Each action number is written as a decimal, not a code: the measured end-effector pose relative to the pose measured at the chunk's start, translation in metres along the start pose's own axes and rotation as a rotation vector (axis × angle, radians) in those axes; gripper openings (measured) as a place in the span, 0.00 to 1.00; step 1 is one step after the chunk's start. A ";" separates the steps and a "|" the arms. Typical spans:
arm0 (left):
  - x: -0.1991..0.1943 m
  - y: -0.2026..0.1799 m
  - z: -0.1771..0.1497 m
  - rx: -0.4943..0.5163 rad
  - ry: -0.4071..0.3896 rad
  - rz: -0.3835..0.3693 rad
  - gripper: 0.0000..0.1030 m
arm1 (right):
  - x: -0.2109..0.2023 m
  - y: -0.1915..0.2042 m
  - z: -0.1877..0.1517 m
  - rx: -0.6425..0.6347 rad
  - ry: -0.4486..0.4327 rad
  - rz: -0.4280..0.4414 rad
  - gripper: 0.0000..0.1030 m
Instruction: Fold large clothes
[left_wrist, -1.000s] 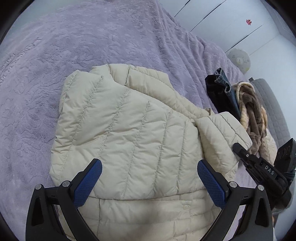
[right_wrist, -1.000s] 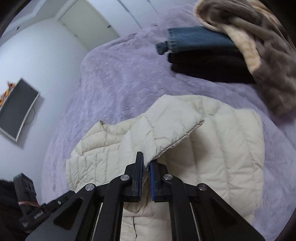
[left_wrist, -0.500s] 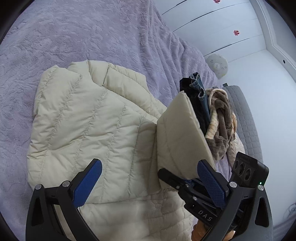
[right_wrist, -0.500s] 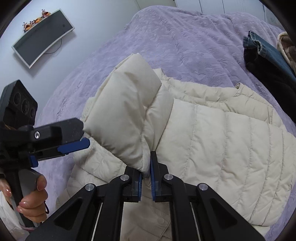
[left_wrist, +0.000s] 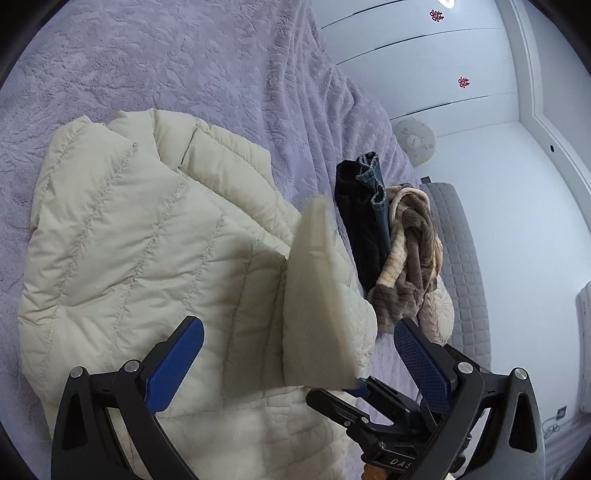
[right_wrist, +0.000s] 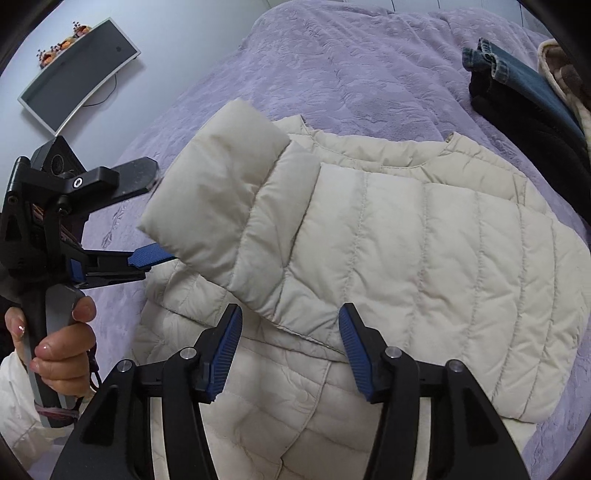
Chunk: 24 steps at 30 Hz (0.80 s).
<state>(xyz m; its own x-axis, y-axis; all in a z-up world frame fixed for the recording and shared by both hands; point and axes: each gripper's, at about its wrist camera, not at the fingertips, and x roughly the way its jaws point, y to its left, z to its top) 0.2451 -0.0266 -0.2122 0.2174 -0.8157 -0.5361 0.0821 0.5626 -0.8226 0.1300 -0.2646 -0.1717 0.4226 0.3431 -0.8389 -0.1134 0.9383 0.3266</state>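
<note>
jacket (right_wrist: 388, 236) sleeve (right_wrist: 221, 192) folded across | right claw (right_wrist: 290, 345) now spread, released | left claw (left_wrist: 295, 363) spread

Quilted cream jacket (right_wrist: 388, 240) with faint sheen, plush embossed purple bedspread (right_wrist: 332, 62), ribbed blue gripper pads (right_wrist: 225, 350), perhaps rubber

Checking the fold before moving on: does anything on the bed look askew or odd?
The cream jacket lies flat, but its folded-over sleeve sticks up instead of resting on the body. Both tongs, left and right, are open, so nothing grips it.
</note>
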 end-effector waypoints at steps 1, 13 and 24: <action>0.001 0.000 0.001 0.006 0.005 0.008 1.00 | -0.001 -0.005 0.001 0.010 -0.001 -0.001 0.57; 0.042 -0.005 0.003 0.125 0.072 0.254 0.79 | -0.037 -0.061 -0.015 0.159 -0.049 -0.050 0.57; 0.024 0.003 -0.019 0.154 0.055 0.340 0.22 | -0.047 -0.094 -0.028 0.264 -0.061 -0.064 0.57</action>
<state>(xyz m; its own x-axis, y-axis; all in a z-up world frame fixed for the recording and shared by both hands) 0.2321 -0.0470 -0.2315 0.2051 -0.5827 -0.7864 0.1601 0.8126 -0.5604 0.0960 -0.3680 -0.1755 0.4756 0.2731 -0.8362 0.1501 0.9115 0.3830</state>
